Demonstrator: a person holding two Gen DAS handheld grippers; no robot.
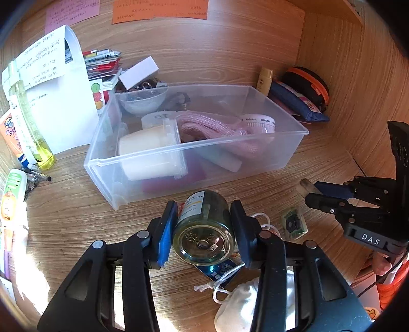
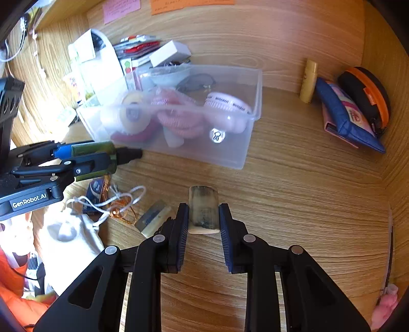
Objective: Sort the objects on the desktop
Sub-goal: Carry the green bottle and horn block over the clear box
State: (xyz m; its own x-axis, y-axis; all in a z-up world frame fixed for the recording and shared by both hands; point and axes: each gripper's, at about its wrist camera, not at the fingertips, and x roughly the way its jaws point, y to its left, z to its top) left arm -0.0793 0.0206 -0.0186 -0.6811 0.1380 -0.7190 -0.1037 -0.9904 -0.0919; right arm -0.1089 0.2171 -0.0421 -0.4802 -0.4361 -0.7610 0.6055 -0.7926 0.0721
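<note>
Left gripper (image 1: 204, 227), marked "GenRobot.AI", clamped one green glass bottle (image 1: 204, 229) at lower centre; right gripper (image 2: 203, 229), marked "DAS", pinched one pale block (image 2: 203, 209).

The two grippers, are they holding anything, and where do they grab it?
Left gripper pinches the little glass bottle across its sides. Right gripper clamps the small pale block by its two side edges.

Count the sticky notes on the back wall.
2: a pink note at upper left, an orange note to its right. Both are cut off by the frame edge; more may be hidden.
</note>
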